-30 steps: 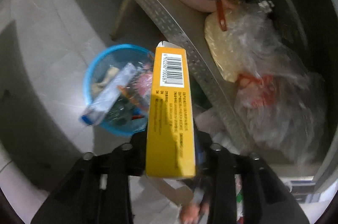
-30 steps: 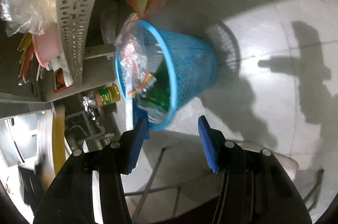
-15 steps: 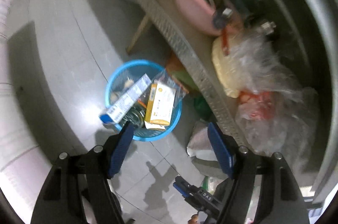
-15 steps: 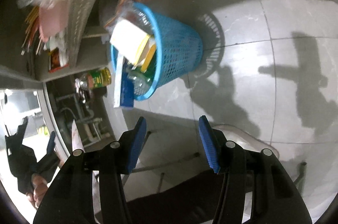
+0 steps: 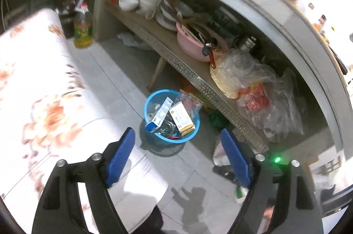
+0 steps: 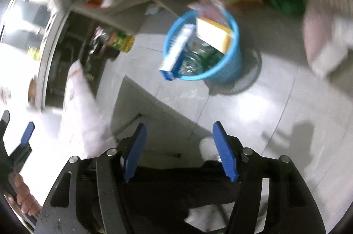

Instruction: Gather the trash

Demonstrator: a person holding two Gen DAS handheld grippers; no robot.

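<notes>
A blue mesh trash basket (image 5: 148, 101) (image 6: 237, 57) stands on the tiled floor below a shelf. In it lie a yellow and white carton (image 5: 181, 116) (image 6: 215, 37), a long white and blue box (image 5: 159, 116) (image 6: 177, 51) that sticks out over the rim, and clear plastic. High above the basket, my left gripper (image 5: 178, 145) has its jaws opening with nothing between them. My right gripper (image 6: 178, 141) also hangs above the floor near the basket, its jaws opening and empty. The left gripper's blue pad (image 6: 27, 133) and a hand (image 6: 22, 198) show at the left edge of the right wrist view.
A perforated metal shelf (image 5: 198, 79) carries a pink basin (image 5: 192, 44), dishes and plastic bags (image 5: 262, 99). A bottle of yellow oil (image 5: 82, 30) stands on the floor. A flowered white cloth (image 5: 39, 101) covers a table at the left.
The left gripper let go of the yellow carton, which now lies in the basket, and it rose and drew back with wider jaws. The right gripper rose, rolled and opened wider.
</notes>
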